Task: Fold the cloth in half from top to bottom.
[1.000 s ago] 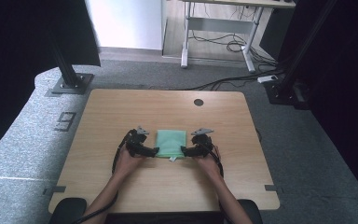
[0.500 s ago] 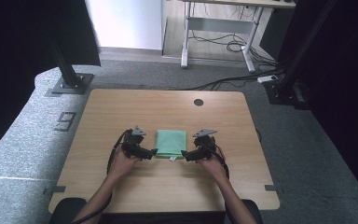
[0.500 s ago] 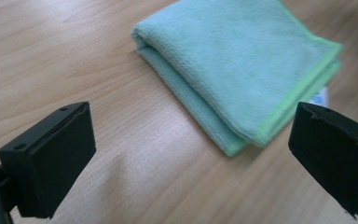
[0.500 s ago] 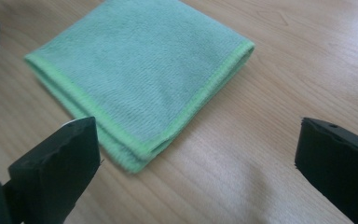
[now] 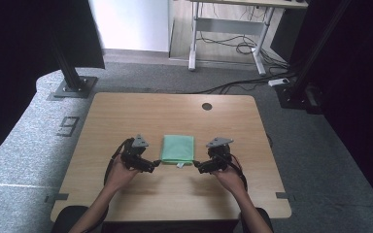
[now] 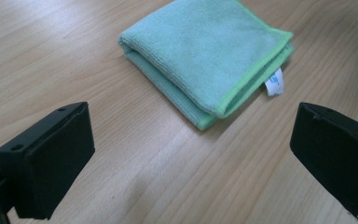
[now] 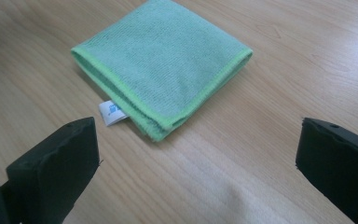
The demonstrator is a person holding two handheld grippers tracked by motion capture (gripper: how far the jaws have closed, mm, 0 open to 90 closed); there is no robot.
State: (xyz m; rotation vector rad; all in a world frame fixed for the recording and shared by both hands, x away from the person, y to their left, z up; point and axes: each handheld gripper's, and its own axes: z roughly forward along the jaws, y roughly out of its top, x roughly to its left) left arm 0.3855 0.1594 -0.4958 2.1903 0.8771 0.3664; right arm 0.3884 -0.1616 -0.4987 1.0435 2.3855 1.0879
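1. Wooden table (image 5: 126,111); pale top, a small dark round hole (image 5: 207,106) near its far edge; grey carpet around it.
2. Green cloth (image 5: 178,149) lies flat near the middle of the table, toward the person's side; folded into a neat square of several layers, edged in brighter green; a small white tag (image 5: 180,165) pokes out from its near edge.
3. Left gripper (image 5: 154,165) sits on the table just left of the cloth, held in the left hand (image 5: 120,173); grey three-cornered plate on top; jaws point toward the cloth's near left corner.
4. Left gripper view: the two black jaws stand wide apart with nothing between them but bare wood; the cloth (image 6: 205,56) lies ahead, its near corner just short of the jaw line; tag (image 6: 273,85) visible at the right side of that corner; not touching the cloth.
5. Right gripper (image 5: 200,169) mirrors it just right of the cloth, held in the right hand (image 5: 228,177); cable trails back along the wrist.
6. Right gripper view: jaws likewise spread wide, empty; the cloth (image 7: 161,60) ahead with a folded corner toward the camera; tag (image 7: 110,112) at the left, close to the left jaw; no contact seen.
7. Both forearms enter from the table's near edge; the cloth lies between the two grippers.
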